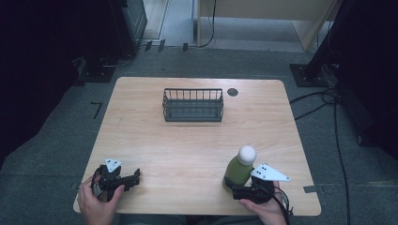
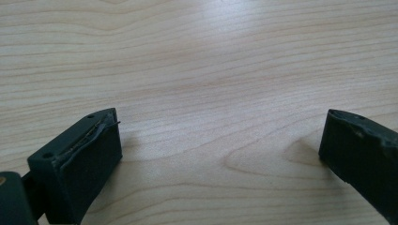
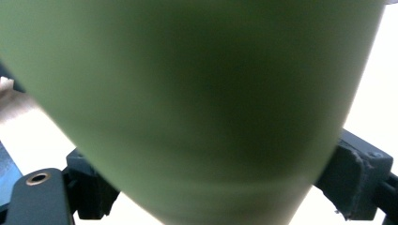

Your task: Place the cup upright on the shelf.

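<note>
High view first: the green bottle (image 1: 238, 171) stands upright near the front right corner of the bench (image 1: 187, 150), and the right tongs (image 1: 244, 190) sit at its base on the side nearest the person, with the right hand (image 1: 265, 208) behind them. Right gripper view puts the bottle (image 3: 197, 108) squarely between the two black jaws, its sides meeting the pads low at left and right, so these tongs are pinching the bottle. The left tongs (image 1: 133, 178) lie low over the bench near the front left corner, held by the left hand (image 1: 96, 201), well apart from the bottle. Left gripper view shows the left tongs (image 2: 220, 140) spread wide over bare wood, nothing between the jaws.

The bottle is a smooth, matt green body that narrows upward to a rounded white cap (image 1: 247, 154), ball-like in shape. The bench top is pale wood with a fine wavy grain and rounded corners. The jaw pads are black, blocky and a little ragged along their edges. Each pair of tongs carries a light grey three-cornered plate on top. Toward the far side of the bench stands a dark wire basket (image 1: 193, 104), rectangular, with thin upright bars, and just beside its right end a small dark round disc (image 1: 233, 92) is set in the wood.

Counted: one bottle, one cap, one basket, one disc, two pairs of tongs, two hands.
</note>
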`<state>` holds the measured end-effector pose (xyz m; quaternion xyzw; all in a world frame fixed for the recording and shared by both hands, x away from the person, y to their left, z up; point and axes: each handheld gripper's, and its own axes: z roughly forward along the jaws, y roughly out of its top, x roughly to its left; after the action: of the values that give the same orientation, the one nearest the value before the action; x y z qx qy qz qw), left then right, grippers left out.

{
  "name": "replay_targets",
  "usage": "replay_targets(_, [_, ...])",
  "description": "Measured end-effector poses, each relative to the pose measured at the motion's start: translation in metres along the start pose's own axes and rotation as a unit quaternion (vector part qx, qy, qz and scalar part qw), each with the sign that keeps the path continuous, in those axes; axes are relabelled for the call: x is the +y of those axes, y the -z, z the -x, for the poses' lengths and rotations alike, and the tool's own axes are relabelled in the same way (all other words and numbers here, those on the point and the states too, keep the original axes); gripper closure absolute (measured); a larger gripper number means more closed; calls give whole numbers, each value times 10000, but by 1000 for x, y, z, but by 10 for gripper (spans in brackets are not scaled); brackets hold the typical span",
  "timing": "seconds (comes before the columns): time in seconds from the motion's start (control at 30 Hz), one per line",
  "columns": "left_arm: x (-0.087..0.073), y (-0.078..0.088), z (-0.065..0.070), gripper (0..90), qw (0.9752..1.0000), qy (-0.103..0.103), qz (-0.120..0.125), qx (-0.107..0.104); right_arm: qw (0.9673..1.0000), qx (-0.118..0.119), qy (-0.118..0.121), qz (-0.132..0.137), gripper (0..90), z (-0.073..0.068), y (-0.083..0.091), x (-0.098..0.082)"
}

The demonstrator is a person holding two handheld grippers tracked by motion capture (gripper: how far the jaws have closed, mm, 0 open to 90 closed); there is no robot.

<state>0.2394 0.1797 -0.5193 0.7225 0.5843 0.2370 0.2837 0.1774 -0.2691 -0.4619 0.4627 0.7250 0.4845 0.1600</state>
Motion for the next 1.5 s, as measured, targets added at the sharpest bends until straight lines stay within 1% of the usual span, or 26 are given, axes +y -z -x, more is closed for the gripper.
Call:
replay_targets(0.03, [0,0,0,0,10000,0,2,-1,10000,-20,5,16,139,-1,-1,1])
replay_targets(0.1, [0,0,0,0,10000,0,4,-2,9998,-121,98,81,162,-4,-2,2])
replay_targets(0.13, [0,0,0,0,10000,0,4,-2,9998,-121,98,81,162,-4,-2,2])
replay_targets(0.2, [0,0,0,0,10000,0,1,-2,9995,-273,119,134,177,-5,-2,3])
replay_targets(0.37, [0,0,0,0,10000,0,2,-6,9989,-352,262,137,189,-8,-3,5])
replay_targets(0.43, [0,0,0,0,10000,0,2,-3,9988,-386,259,142,191,-8,-4,6])
replay_targets(0.57, [0,0,0,0,10000,1,1,-4,9990,-330,249,151,193,-8,-6,7])
replay_targets(0.77, [0,0,0,0,10000,2,-1,-12,9988,-278,330,219,197,-11,-9,14])
replay_targets(0.93, [0,0,0,0,10000,4,0,-2,9991,-212,293,236,199,-11,-10,18])
replay_targets(1.5, [0,0,0,0,10000,5,1,-4,9985,-203,313,401,201,-8,-12,31])
